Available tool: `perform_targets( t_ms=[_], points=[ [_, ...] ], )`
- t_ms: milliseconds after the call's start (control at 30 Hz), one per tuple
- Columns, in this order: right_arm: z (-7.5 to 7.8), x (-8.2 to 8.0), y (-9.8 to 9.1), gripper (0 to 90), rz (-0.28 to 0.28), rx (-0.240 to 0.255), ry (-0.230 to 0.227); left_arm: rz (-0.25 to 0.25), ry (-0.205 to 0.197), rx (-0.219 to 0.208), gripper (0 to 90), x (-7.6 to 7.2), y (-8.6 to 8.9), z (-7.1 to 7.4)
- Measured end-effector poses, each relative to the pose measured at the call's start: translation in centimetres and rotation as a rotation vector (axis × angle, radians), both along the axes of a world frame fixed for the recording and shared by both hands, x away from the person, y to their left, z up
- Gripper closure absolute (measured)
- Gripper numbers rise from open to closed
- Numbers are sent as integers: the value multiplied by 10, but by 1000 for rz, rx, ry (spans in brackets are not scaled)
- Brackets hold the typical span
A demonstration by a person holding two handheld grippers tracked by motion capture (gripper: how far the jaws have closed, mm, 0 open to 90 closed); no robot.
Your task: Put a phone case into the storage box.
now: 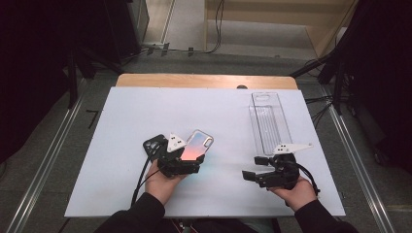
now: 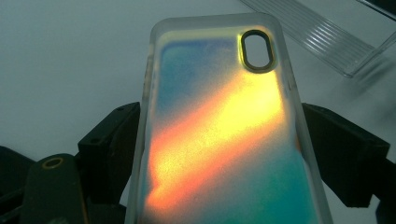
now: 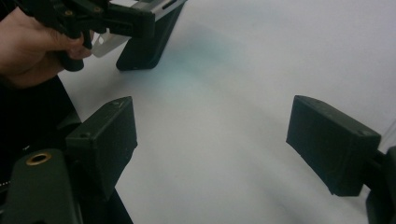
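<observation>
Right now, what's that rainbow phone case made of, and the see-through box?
The phone case looks like soft frosted plastic or silicone, with a cloudy rim and a shimmery orange-to-teal back. The clear tray looks like hard, glossy plastic: the table shows through it, and it has ribbed lines.

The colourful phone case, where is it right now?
The phone case sits between the left gripper's jaws, left of centre in the high view; the clear plastic tray lies far right.
</observation>
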State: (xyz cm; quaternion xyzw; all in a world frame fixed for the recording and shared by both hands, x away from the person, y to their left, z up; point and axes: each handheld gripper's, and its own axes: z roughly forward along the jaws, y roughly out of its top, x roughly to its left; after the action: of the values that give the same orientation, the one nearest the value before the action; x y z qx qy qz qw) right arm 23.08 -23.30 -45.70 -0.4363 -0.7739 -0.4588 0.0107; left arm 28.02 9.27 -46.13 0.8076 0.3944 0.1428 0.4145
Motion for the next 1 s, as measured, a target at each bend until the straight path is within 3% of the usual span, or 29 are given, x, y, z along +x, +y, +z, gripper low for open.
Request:
perform_targets(
  t_ms=[67, 100, 233, 767, 1000],
  points=[
    [1, 1, 1, 143, -9, 2, -2, 5, -22, 2, 167, 0, -2, -1],
    [2, 1, 1, 143, -12, 3, 1, 8, -54, -1, 167, 0, -4, -3],
    [4, 3, 3, 143, -23, 13, 0, 12, -90, -29, 167, 0, -5, -7],
    [19, 18, 28, 144, -79, 69, 1, 71, -154, -111, 168, -11, -19, -13],
    [21, 25, 33, 144, -97, 78, 19, 85, -135, -165, 168, -14, -24, -21]
  ],
)
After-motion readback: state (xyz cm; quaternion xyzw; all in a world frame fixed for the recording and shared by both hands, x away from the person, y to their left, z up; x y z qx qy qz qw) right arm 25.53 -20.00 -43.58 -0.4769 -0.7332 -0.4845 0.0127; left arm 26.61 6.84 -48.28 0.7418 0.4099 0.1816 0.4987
